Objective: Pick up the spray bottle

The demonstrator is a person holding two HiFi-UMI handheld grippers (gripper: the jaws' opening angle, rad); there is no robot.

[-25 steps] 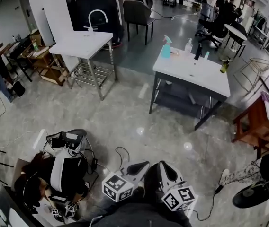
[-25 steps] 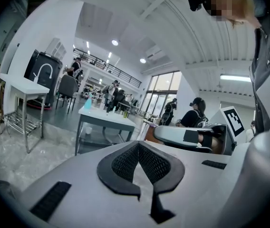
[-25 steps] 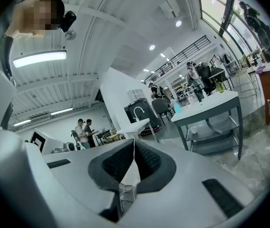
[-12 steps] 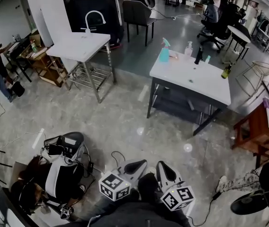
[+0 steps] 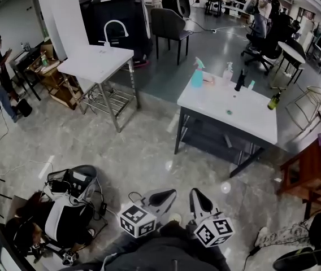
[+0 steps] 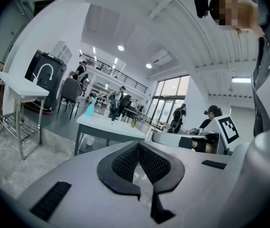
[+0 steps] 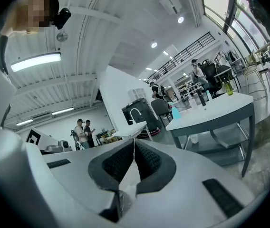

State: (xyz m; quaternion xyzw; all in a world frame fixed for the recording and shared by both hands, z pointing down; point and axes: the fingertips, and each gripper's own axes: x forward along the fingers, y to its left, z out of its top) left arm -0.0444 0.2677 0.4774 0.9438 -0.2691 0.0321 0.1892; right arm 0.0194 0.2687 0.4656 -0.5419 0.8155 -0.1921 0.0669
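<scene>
The teal spray bottle [image 5: 197, 73] stands upright at the far left corner of a white table [image 5: 245, 112] across the room. It shows small in the left gripper view [image 6: 89, 109] and the right gripper view [image 7: 175, 111]. Both grippers are held low in front of the person, far short of the table. My left gripper [image 5: 161, 197] is shut, its ribbed pads meeting at the tip [image 6: 138, 144] with nothing between them. My right gripper [image 5: 199, 199] is shut and empty too [image 7: 134, 140]. Both point roughly level toward the table.
Beside the spray bottle stand a white pump bottle [image 5: 228, 72], a dark bottle [image 5: 239, 79] and a green bottle [image 5: 273, 100]. A second white table with a faucet [image 5: 95, 61] is at the left. A person sits on the floor [image 5: 59, 219] at lower left. A wooden table [image 5: 304, 165] is at the right.
The person has stepped forward: the white table and spray bottle sit lower and nearer in the head view. Both grippers stay shut and travel with the person.
</scene>
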